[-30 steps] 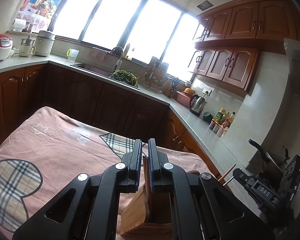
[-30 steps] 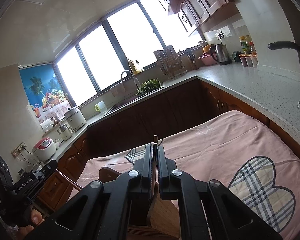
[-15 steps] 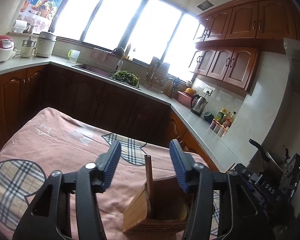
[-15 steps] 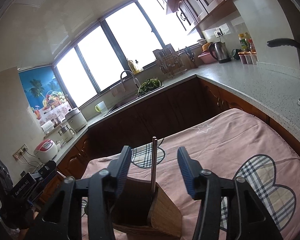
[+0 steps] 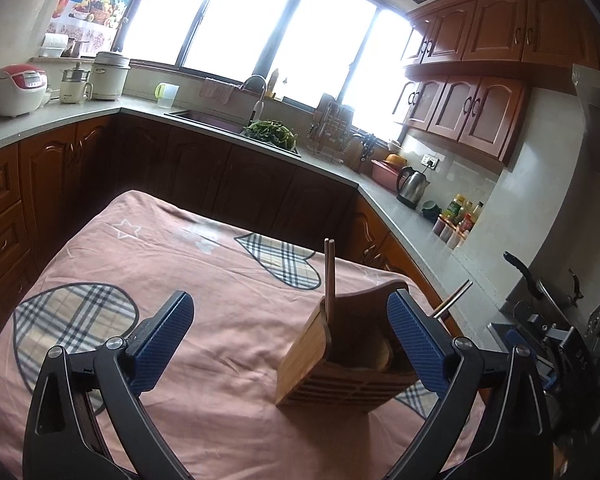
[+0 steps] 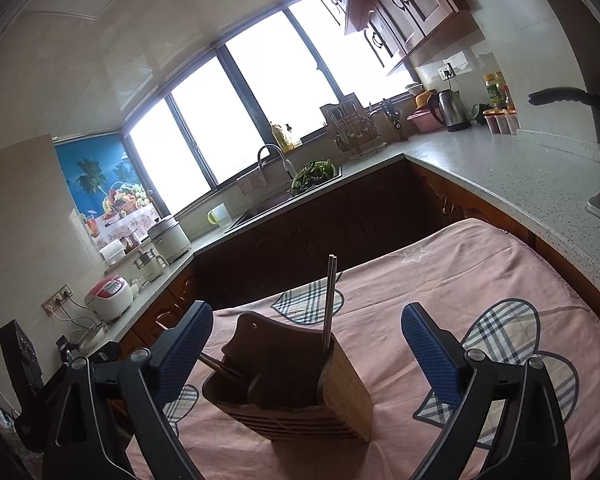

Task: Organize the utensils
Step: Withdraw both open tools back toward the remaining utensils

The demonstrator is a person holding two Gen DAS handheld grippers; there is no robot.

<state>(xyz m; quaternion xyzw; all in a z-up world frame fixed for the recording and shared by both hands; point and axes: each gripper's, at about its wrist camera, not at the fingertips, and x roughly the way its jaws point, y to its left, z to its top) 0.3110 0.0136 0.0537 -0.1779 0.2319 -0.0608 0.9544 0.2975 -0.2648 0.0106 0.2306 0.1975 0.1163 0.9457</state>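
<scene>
My left gripper [image 5: 290,344] has its jaws opening, blue pads spread wide, and nothing is pressed between them: the wooden utensil holder [image 5: 340,364] stands on the pink cloth [image 5: 204,276] of the worktop just inside my right-hand pad, not gripped by it. A pair of wooden chopsticks [image 5: 329,276] stands upright in the holder's near left corner (free of my pads). My right gripper [image 6: 308,344] has its jaws opening as well, and from that side the holder [image 6: 300,392] sits between the pads, nearer the left one, with clear cloth [image 6: 460,280] showing on the right. A pair of metal chopsticks [image 6: 329,300] rises from the holder's right compartment, leaning slightly; a brown stick [image 6: 220,368] lies slanted in the left compartment. In the left view a metal rod [image 5: 454,298] pokes out beyond the holder at a slant. The cloth carries plaid heart shapes [image 5: 280,258] and a white star outline [image 6: 416,254]. Beyond the worktop runs a grey counter [image 6: 500,172] with a kettle [image 6: 448,110] and a sink [image 5: 208,118] under the bright windows.
</scene>
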